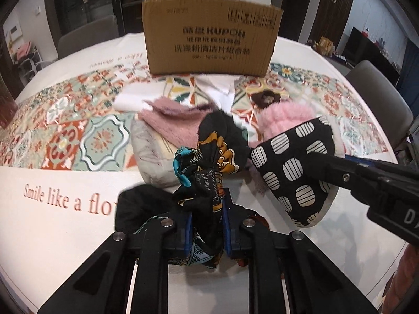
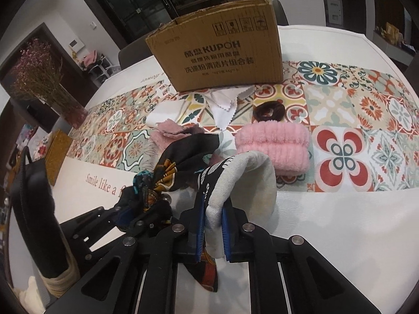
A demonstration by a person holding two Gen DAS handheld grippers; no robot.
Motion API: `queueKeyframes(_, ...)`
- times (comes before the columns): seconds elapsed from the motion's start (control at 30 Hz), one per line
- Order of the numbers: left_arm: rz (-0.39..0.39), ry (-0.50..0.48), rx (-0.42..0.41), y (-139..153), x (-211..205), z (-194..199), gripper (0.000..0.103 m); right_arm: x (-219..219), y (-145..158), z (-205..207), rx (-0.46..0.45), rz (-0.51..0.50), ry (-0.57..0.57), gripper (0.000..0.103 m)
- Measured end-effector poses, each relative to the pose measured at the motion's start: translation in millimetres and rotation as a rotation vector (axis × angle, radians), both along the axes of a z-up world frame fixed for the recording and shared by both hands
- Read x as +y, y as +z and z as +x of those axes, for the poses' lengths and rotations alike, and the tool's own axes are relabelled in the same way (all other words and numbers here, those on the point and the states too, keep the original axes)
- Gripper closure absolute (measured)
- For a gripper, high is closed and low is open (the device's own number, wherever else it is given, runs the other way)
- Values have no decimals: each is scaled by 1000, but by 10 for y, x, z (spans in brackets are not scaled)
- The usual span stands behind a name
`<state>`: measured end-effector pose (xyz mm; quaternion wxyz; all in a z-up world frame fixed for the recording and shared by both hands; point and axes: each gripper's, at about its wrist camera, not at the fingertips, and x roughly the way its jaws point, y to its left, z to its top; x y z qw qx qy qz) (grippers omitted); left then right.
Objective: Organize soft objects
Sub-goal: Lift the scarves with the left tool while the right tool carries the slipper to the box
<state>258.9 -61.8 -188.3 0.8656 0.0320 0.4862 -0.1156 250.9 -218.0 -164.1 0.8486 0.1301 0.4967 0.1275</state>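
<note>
My left gripper [image 1: 205,225] is shut on a black patterned scarf [image 1: 212,151] with orange and blue print, held above the table; it also shows in the right wrist view [image 2: 180,162]. My right gripper [image 2: 212,233] is shut on a black cloth with white striped ovals and a pale lining [image 2: 251,180], seen in the left wrist view [image 1: 296,167] to the right of the scarf. A fluffy pink piece [image 2: 275,144], a mauve fuzzy cloth [image 1: 172,120], white cloths [image 2: 222,110] and a brown hair tie [image 2: 269,111] lie on the table.
An open cardboard box [image 1: 209,36] stands at the back of the table on a patterned tablecloth [image 2: 366,130]. A vase of dried flowers [image 2: 44,81] stands at the far left. Chairs [image 1: 377,96] ring the table.
</note>
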Motion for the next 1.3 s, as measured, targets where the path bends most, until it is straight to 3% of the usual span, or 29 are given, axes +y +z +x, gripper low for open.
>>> queueKeyframes(0.7,-43,-35,-239,978,123,-18,84,-18,773,-89,-197,-29,-88,90)
queueKeyframes(1.3,-64,-61,-404,1542,141,207,84,0,1306,37,-366,-40,-138,90)
